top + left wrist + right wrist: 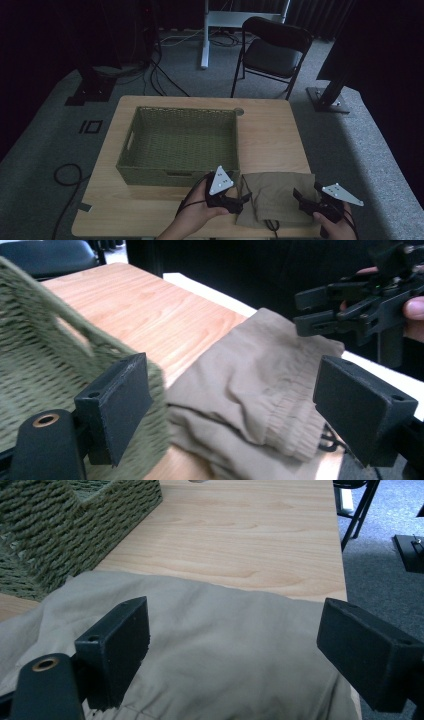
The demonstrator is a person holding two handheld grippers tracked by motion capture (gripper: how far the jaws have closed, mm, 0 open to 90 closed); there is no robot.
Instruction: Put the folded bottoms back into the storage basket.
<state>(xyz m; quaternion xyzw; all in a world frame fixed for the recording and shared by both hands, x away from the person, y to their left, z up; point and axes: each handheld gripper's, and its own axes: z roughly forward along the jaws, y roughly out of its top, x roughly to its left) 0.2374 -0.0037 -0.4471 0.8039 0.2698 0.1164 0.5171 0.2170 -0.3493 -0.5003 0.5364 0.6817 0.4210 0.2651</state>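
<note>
High view is showing you holding both grippers low at the near edge of the table (pixel 280 125), with the folded tan cloth (pixel 272 192) lying flat between them, right up against the front wall of the green woven basket (pixel 177 177). Your left gripper (pixel 245 198) is sitting at the cloth's left edge, just beside the basket's near right corner, and your right gripper (pixel 298 196) is hovering at the cloth's right edge. Both are standing wide open, pinching nothing. Left gripper view is looking across the cloth (pixel 250 390): its gathered hem is lying between the spread jaws, the basket (pixel 45 355) is crowding in on the left jaw's side, and your right gripper (pixel 305 310) is showing farther off, over the far end of the fabric. Right gripper view is looking down on the cloth (pixel 220 645) spreading under both jaws, basket wall (pixel 75 525) up at the left. For room: you're getting a wide bare strip of tabletop (pixel 250 535) beyond the cloth, to the right of the basket, while the cloth's near edge is lying close to the table's front edge, so it's tight there. A black cable (pixel 272 226) is poking out from under the cloth's near side.
</note>
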